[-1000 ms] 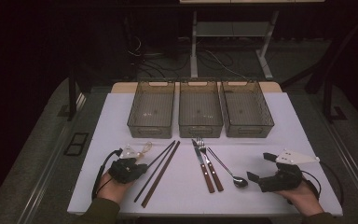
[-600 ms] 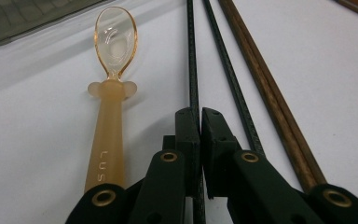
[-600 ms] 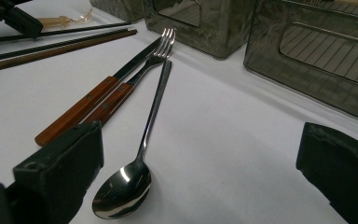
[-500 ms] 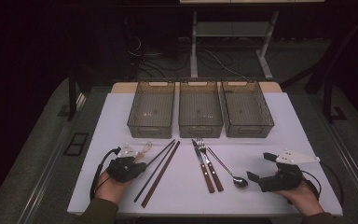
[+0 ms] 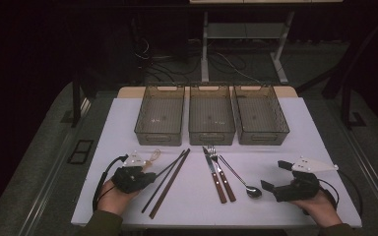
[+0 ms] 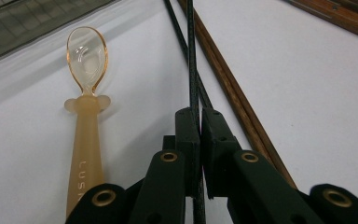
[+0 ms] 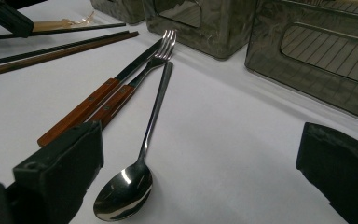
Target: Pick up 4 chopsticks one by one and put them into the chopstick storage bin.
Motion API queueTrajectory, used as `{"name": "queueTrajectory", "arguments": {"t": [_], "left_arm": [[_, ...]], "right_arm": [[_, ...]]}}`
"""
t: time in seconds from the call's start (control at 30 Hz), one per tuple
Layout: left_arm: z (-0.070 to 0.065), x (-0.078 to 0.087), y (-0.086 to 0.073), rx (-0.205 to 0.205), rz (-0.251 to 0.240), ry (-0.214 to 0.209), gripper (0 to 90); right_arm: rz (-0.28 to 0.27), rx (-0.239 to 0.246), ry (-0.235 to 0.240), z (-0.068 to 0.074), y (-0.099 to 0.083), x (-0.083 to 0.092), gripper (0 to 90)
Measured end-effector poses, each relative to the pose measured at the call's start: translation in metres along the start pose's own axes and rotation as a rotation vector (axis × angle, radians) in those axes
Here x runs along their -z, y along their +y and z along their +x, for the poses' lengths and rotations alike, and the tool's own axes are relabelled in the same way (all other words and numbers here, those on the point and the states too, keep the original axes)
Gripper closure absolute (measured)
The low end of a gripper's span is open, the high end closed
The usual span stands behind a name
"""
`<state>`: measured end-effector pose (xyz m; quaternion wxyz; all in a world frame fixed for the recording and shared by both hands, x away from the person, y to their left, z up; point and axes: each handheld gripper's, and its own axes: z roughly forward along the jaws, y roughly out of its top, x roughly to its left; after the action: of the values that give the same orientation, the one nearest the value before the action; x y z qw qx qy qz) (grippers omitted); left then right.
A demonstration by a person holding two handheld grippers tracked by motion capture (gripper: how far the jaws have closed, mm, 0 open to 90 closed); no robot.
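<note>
Black jaws of the left gripper (image 6: 199,140) are clamping 1 thin dark chopstick (image 6: 192,60) near its end, risking it pivoting or slipping when lifted.

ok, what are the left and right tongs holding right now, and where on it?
The left tongs are shut on a thin dark chopstick, gripping it near its lower end. The right tongs are open around the metal spoon, holding nothing.

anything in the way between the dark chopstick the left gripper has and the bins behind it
Nothing visible blocks it. The left gripper is shut on the dark chopstick; the amber spoon lies to one side, and bare table runs up to the left bin.
</note>
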<state>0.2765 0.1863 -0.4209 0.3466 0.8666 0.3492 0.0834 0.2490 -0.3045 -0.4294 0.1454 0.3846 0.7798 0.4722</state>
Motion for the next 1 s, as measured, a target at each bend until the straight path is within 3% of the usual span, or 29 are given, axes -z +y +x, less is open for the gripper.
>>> {"name": "queueTrajectory", "arguments": {"t": [0.6, 1.0], "left_arm": [[-0.005, 0.008, 0.011, -0.048, -0.056, -0.086, 85.4], [-0.004, 0.009, 0.024, -0.06, -0.101, -0.107, 85.4]], "right_arm": [[-0.003, 0.002, 0.001, 0.0, 0.0, 0.0, 0.8], [0.002, 0.008, 0.001, 0.0, 0.0, 0.0, 0.8]]}}
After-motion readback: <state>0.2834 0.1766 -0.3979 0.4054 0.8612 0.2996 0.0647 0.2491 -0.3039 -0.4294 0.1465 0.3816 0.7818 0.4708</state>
